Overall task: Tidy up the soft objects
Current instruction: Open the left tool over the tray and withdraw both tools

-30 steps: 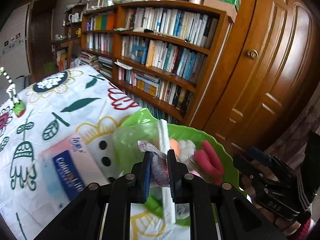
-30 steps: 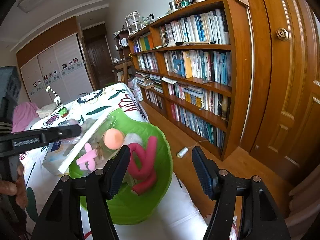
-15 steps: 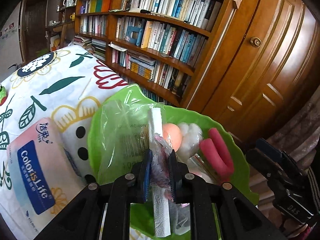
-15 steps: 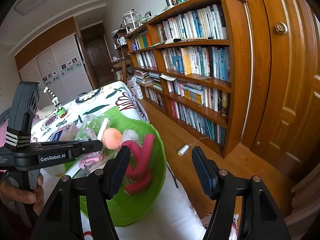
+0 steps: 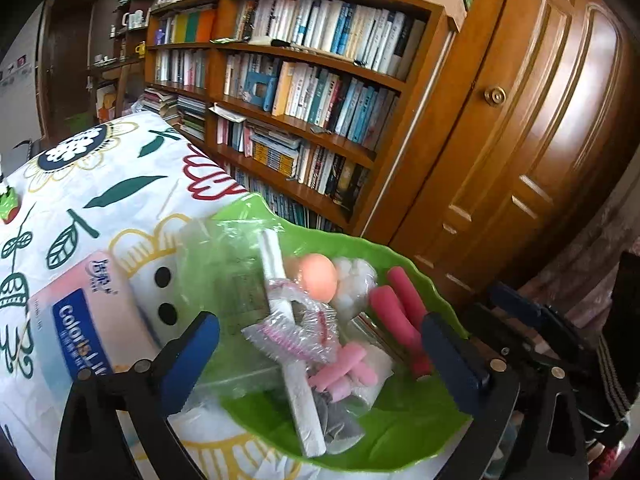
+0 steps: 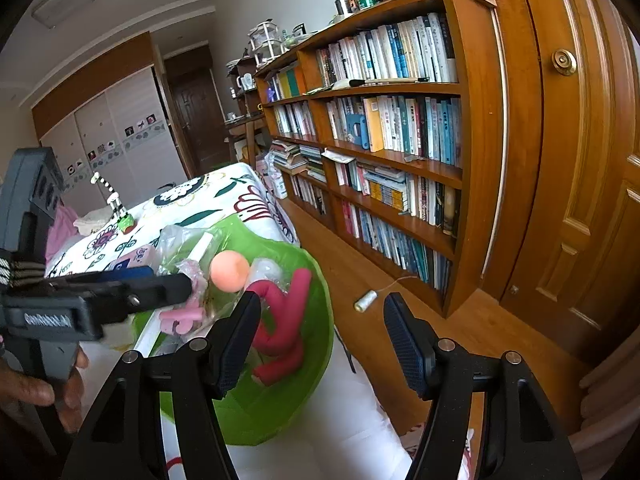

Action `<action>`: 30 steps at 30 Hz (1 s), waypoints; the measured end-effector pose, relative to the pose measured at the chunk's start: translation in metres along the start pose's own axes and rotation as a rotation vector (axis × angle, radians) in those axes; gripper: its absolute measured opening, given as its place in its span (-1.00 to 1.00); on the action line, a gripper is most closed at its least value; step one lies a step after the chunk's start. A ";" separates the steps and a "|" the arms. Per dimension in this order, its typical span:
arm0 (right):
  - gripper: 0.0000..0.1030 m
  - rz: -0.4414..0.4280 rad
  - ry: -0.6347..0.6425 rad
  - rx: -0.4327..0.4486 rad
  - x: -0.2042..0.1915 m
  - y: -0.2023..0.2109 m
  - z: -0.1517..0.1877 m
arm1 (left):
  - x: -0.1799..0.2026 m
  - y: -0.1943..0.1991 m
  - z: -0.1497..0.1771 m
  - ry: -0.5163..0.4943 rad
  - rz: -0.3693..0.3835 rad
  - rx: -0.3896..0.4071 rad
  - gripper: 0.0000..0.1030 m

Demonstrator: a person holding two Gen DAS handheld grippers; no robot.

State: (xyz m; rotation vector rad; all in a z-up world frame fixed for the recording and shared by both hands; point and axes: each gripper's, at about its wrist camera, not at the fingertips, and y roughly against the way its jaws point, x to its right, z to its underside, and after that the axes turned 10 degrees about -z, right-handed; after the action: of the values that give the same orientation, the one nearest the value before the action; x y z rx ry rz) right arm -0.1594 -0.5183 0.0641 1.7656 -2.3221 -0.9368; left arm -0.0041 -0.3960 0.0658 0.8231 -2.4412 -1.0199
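A green bowl [image 5: 360, 242] sits at the edge of a flower-print bed [image 5: 100, 184]. In it lie an orange ball [image 5: 318, 276], white cotton [image 5: 356, 280], red foam sticks [image 5: 400, 312] and pink foam pieces [image 5: 346, 368]. A clear plastic bag with a white strip [image 5: 292, 332] rests on them. My left gripper [image 5: 320, 332] hovers over the bag, jaws opening wide, pads clear of it. My right gripper [image 6: 320, 312] stands half open and empty beside the bowl [image 6: 320, 340], near the red foam [image 6: 286, 320]. The left gripper's fingers [image 6: 160, 286] show there too.
A pink and blue tissue pack [image 5: 80, 336] lies on the bed left of the bowl. A bookcase [image 5: 320, 100] and a wooden door [image 5: 540, 140] stand beyond. A thread spool [image 6: 366, 301] lies on the floor. A hand [image 6: 60, 392] holds the left gripper.
The left gripper came down over the bowl with the bag pinched, then let it go; the bag now lies in the bowl. The right gripper has kept still.
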 end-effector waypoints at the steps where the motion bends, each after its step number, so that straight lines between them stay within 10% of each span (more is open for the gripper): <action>1: 0.32 -0.001 0.002 -0.005 -0.001 0.000 0.001 | -0.002 0.003 0.000 0.007 0.000 0.005 0.99; 10: 0.99 -0.014 0.041 -0.055 -0.014 0.005 0.002 | -0.002 0.036 0.005 -0.033 -0.098 0.075 0.99; 30: 1.00 0.070 0.256 -0.149 -0.064 0.009 0.016 | -0.015 0.071 0.035 -0.035 -0.323 0.121 0.99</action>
State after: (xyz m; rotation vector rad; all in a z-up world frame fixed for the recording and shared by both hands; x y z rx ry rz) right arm -0.1524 -0.4530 0.0751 1.6283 -2.0843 -0.7969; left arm -0.0378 -0.3283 0.0931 1.2825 -2.4700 -1.0072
